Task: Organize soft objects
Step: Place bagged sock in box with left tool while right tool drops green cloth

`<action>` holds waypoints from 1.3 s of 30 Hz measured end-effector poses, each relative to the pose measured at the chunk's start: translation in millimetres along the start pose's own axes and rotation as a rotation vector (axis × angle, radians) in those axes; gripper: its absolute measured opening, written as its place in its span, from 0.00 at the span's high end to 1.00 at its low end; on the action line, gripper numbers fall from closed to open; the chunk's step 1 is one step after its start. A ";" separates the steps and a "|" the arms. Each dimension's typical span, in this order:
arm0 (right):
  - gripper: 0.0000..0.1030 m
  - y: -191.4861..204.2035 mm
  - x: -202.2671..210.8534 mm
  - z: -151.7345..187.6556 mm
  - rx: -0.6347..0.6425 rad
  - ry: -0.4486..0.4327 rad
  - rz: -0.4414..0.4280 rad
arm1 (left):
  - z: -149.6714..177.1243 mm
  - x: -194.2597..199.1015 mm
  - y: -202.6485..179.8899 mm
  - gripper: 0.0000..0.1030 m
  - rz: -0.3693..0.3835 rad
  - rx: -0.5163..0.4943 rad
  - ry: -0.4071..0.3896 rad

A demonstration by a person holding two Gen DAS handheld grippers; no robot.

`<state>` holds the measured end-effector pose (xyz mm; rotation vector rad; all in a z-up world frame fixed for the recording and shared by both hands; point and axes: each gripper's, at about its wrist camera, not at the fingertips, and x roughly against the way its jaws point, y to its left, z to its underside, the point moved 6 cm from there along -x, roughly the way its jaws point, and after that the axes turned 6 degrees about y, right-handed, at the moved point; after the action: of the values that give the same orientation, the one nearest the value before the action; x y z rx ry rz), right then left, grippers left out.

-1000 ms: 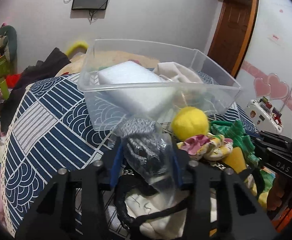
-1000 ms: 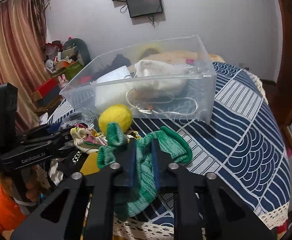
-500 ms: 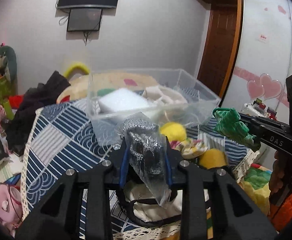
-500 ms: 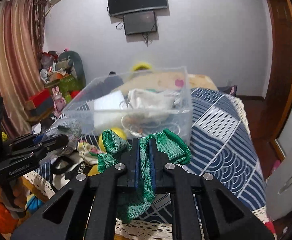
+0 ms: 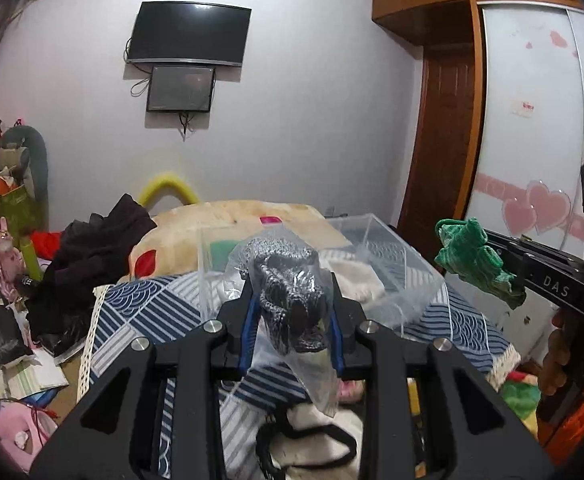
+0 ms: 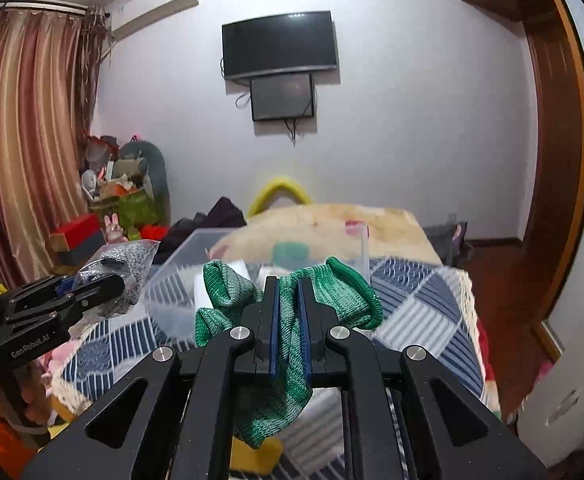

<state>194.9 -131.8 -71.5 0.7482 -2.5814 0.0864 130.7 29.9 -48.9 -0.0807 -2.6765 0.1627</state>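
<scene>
My left gripper [image 5: 289,300] is shut on a grey knit item in a clear plastic bag [image 5: 287,280], held in the air in front of the clear plastic bin [image 5: 408,276]. The bag also shows in the right wrist view [image 6: 125,268]. My right gripper [image 6: 287,292] is shut on a green knit sock [image 6: 287,320], also raised above the bed; the sock shows at the right of the left wrist view [image 5: 474,258]. The bin [image 6: 179,268] sits on the blue patterned bedcover [image 6: 416,308] and holds white soft items [image 5: 352,276].
A white bag with a black strap [image 5: 316,440] lies on the bed edge below my left gripper. Dark clothes [image 5: 91,248] and a cream blanket [image 5: 227,224] lie behind the bin. Clutter fills the floor at left [image 5: 7,344]. A wardrobe stands at right [image 5: 532,120].
Both grippers have risen well above the bed with their items, so the bin and the bed now sit lower and farther. The yellow ball and the floral item have dropped out of view.
</scene>
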 end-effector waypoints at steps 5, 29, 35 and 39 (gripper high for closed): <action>0.92 0.1 -9.3 -14.8 -0.008 -0.029 0.009 | -12.2 -16.5 8.6 0.71 -0.007 0.019 -0.001; 0.92 6.5 -103.3 -0.7 0.029 0.181 0.036 | 5.4 -115.2 28.7 0.71 -0.046 0.018 0.182; 0.91 4.3 -106.9 5.3 0.034 0.211 0.032 | 10.3 -116.4 25.0 0.64 -0.032 0.025 0.209; 0.81 2.3 -103.2 3.8 0.043 0.218 0.038 | 11.2 -110.6 24.9 0.53 -0.012 0.034 0.204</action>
<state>269.8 -79.6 -119.9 0.6661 -2.3930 0.2234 225.4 44.2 -110.5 -0.0663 -2.4692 0.1858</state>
